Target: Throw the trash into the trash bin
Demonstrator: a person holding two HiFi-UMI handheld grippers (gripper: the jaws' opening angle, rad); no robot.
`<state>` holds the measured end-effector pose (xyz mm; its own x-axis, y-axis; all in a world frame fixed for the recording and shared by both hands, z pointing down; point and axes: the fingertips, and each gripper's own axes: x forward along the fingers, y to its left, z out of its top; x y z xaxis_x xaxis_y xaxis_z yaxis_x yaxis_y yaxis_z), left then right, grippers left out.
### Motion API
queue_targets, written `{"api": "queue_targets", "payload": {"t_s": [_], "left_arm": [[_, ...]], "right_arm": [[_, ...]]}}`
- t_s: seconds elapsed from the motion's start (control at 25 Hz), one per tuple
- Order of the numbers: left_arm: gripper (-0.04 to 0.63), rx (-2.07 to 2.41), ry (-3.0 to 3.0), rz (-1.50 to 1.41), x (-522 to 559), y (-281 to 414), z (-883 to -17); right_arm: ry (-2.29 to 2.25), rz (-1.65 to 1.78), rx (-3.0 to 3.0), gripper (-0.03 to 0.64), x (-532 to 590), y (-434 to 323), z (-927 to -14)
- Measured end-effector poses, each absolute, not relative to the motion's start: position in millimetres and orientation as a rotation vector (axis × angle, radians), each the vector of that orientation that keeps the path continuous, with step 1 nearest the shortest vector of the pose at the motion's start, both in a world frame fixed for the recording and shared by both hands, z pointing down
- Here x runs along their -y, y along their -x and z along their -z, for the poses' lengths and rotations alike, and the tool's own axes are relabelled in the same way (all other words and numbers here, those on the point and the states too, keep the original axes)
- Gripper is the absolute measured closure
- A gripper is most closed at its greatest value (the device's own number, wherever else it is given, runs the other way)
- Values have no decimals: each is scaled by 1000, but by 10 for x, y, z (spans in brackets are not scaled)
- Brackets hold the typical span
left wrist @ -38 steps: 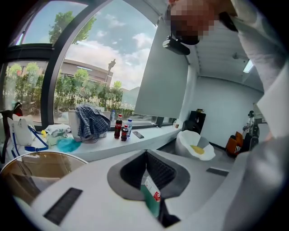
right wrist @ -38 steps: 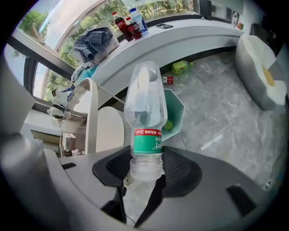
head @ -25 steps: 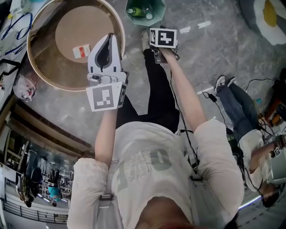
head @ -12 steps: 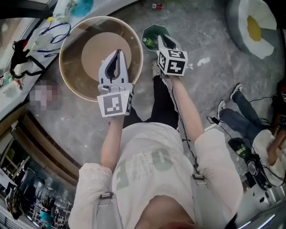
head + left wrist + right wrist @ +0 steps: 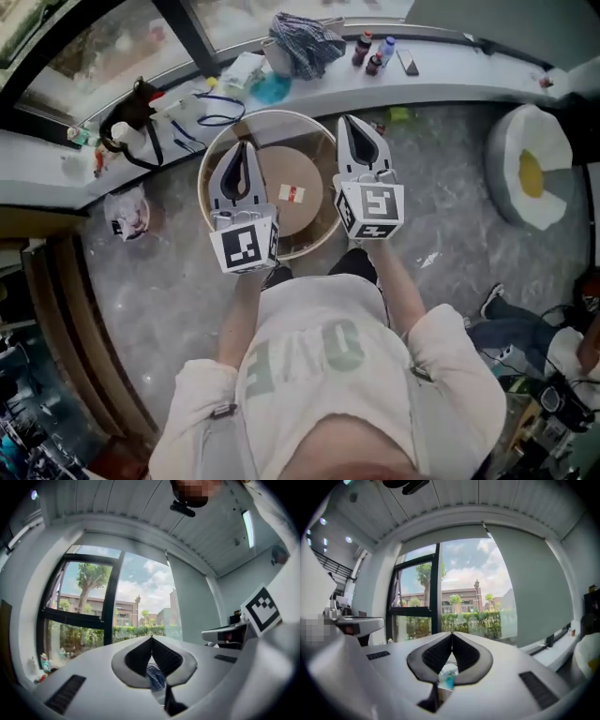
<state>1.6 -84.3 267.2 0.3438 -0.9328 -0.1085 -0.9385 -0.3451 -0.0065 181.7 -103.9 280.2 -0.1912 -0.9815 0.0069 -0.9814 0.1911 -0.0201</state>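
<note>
Head view, with both gripper views: we are holding the left tongs (image 5: 242, 142) and the right tongs (image 5: 347, 119) side by side and roughly level, above a round table (image 5: 211, 202). Both pairs are closed tip to tip and gripping nothing. The left gripper view is showing the left tongs (image 5: 151, 638) meeting at a point, and the right gripper view is showing the same for the right tongs (image 5: 452, 633). The trash, a small white-and-red packet (image 5: 292, 193), is lying flat on the table, below the tongs and between the two pairs. The bin is not appearing in any view. We are judging the step in hand to be the approach to a pickup, not yet a carry. The next move is calling for one pair to open, drop to the packet and pinch its thin edge, then for us to find the bin.
</note>
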Motion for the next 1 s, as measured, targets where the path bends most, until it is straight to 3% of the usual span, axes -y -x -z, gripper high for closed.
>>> {"api": "queue_targets", "payload": {"t_s": [0.2, 0.44, 1.0], "left_arm": [[583, -1863, 2337, -194, 510, 690, -2371], [583, -1961, 2233, -261, 349, 1183, -2271], [583, -1857, 2320, -391, 434, 961, -2187]], "right_arm": [[1811, -101, -2465, 601, 761, -1058, -2364], [1712, -82, -2542, 601, 614, -523, -2444], [1723, -49, -2554, 601, 637, -621, -2441]]}}
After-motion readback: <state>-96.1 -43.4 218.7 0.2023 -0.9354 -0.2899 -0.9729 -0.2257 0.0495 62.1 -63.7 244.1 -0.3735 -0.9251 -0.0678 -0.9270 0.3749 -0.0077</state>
